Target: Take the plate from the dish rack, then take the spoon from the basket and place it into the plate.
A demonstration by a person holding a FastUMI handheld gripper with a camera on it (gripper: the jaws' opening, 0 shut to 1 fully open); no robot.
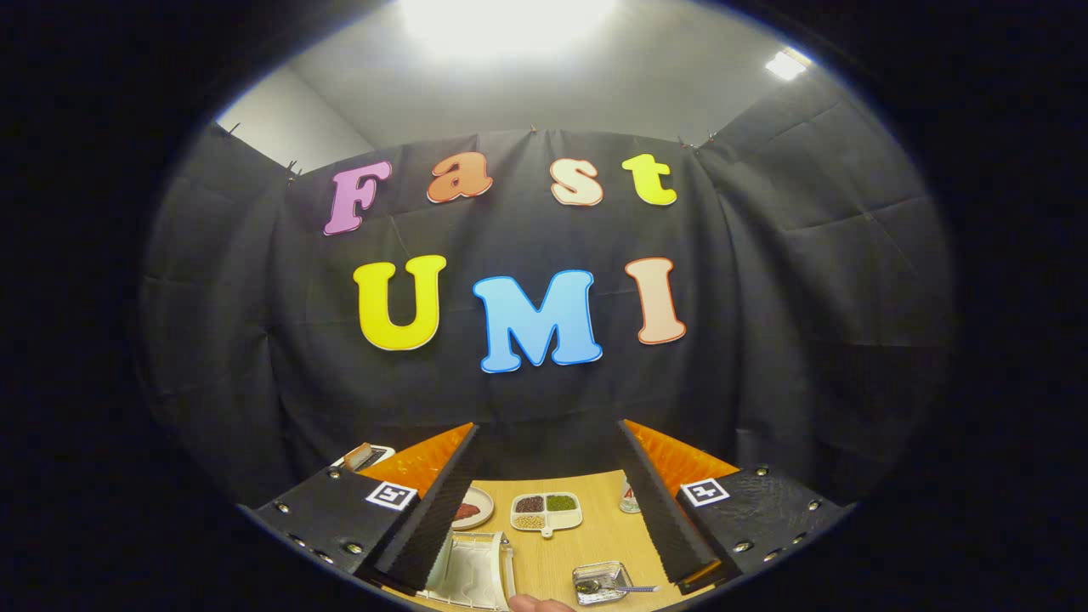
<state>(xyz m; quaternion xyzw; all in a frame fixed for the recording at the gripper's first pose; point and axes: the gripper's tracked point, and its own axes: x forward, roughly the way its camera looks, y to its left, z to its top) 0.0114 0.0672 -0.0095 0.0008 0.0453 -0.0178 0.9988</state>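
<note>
The fingers (pixel 544 510) are held wide apart with nothing between them, raised well above the desk (pixel 586 544) and aimed mostly at the booth wall. Below and between them, beside the left finger, a white dish rack (pixel 472 571) is seen; a pale plate (pixel 466 568) appears to stand in it, though its outline is hard to separate from the rack. Toward the right finger, a small clear basket (pixel 602 582) is seen with a spoon (pixel 614 588) lying in it, the handle sticking out over the rim to the right. A fingertip (pixel 537 604) of a person intrudes at the near edge, between rack and basket.

Farther ahead, a divided white tray (pixel 546 512) holds three portions: dark, green and yellowish grains. To its left, a small dish (pixel 473 508) with something reddish-brown is partly hidden by the left finger. A small bottle (pixel 629 497) is glimpsed by the right finger.

Neither step is judged to have begun. A thin plate standing upright could be pinched off-centre and slip or catch on the rack. The protruding spoon handle could be knocked, tipping the light basket.
</note>
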